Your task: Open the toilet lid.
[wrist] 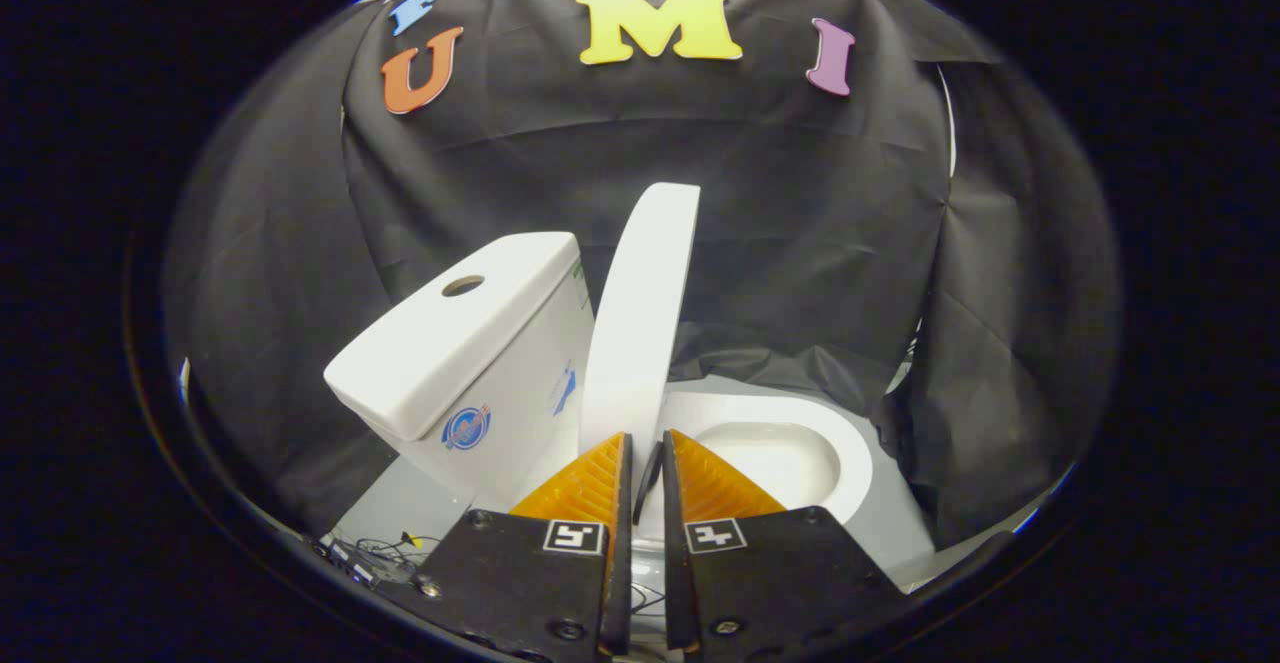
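- One black cloth wall [800, 243] hangs in creased folds beyond everything else, far ahead of the fingers.
- One white glossy ceramic toilet stands ahead of the gripper; its one boxy white tank [470, 363] sits ahead and to the left of the fingers, tilted in this view, with one round hole [462, 285] in its flat top.
- One white oval plastic toilet lid [640, 323] stands raised nearly upright just beyond the fingertips, seen almost edge-on, next to the tank's right side.
- One white oval bowl rim [850, 453] lies open, ahead and to the right of the fingers, with the hollow of the bowl showing inside it.
- One gripper [646, 438] points forward with its two ribbed fingers close together, only a narrow slot between them; a thin dark edge shows in that slot, and I cannot tell whether the fingers press on anything.
- Two small stickers show on the tank's side: one round [466, 427], one smaller [564, 389].
- A tangle of thin cables [385, 551] lies on the pale floor, left of the fingers.
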`<state>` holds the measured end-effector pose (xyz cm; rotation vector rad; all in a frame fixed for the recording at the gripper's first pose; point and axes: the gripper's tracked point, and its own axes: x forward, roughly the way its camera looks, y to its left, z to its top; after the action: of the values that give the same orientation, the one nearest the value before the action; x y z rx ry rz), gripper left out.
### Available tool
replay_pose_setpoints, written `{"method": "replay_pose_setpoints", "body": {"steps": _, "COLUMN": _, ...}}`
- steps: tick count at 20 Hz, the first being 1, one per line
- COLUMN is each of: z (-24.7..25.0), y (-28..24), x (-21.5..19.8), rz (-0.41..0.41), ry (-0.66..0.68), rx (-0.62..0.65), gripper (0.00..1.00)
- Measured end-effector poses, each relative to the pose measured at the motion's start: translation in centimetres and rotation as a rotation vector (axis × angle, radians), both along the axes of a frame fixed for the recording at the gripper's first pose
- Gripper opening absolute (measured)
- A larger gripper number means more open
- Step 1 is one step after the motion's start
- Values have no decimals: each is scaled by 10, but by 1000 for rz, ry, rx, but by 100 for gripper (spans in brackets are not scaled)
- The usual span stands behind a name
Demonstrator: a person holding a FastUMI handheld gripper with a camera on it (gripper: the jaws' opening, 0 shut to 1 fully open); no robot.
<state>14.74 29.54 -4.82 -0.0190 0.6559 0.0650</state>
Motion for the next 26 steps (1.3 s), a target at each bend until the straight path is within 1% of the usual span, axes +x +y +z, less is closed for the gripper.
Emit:
{"method": "replay_pose_setpoints", "body": {"steps": 6, "z": -1, "y": 23, "x": 3, "rz": 28, "ry": 7, "rx": 19, "gripper": 18}}
{"method": "replay_pose_setpoints", "body": {"steps": 19, "z": -5, "y": 58, "x": 4, "rz": 85, "ry": -19, "rx": -59, "gripper": 18}}
{"method": "replay_pose_setpoints", "body": {"steps": 26, "z": -8, "y": 80, "x": 4, "rz": 145, "ry": -34, "rx": -104, "gripper": 19}}
